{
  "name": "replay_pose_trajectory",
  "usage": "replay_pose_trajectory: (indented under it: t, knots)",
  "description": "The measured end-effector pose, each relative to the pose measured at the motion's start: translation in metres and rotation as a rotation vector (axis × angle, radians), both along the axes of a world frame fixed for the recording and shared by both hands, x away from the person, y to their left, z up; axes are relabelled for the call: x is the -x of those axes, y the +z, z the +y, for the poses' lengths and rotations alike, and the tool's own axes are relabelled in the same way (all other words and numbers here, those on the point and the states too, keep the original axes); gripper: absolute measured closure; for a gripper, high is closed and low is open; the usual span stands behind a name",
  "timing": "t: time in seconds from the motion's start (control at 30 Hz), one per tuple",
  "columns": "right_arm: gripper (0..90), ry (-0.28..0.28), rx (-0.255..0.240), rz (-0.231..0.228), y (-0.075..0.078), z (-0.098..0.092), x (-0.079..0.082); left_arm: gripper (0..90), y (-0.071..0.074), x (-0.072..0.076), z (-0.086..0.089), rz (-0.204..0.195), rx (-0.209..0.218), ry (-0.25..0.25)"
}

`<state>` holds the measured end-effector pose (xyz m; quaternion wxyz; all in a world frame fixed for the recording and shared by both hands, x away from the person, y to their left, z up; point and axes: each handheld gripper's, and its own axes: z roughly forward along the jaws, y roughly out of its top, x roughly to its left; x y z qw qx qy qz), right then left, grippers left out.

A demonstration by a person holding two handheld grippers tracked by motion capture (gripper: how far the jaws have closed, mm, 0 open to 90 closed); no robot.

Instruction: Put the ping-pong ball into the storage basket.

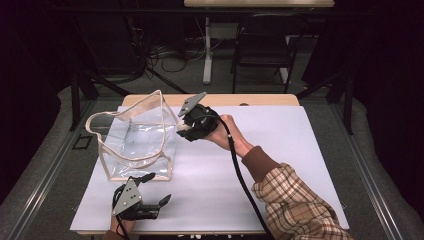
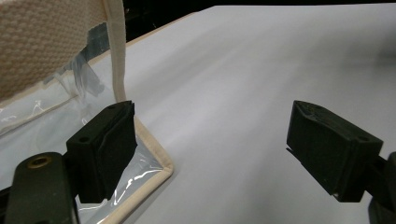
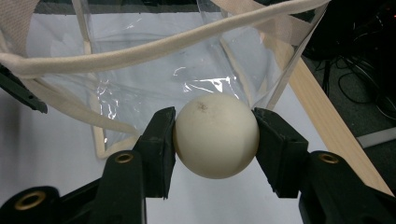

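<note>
White table, ball between fingers.

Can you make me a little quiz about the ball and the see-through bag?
1. True or false: the right gripper is squeezing a white ball between its jaws.
2. Where is the ball? A) inside the clear bag B) held in the air beside the bag C) lying on the white sheet
3. Fill in: the left gripper has its jaws wide ____, next to the bag's bottom corner.

Key: 1 true. 2 B. 3 open.
</note>
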<state>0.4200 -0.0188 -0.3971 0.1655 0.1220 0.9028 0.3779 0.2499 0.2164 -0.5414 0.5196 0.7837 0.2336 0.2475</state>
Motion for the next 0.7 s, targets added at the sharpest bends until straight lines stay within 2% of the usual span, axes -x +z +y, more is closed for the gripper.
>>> replay_pose_trajectory:
  t: [0.7]
  knots:
    - [50.7,0.005,-0.008,-0.032,0.019,0.004,0.000,16.2,0.000,0.000,0.000,-0.001,0.000,-0.001]
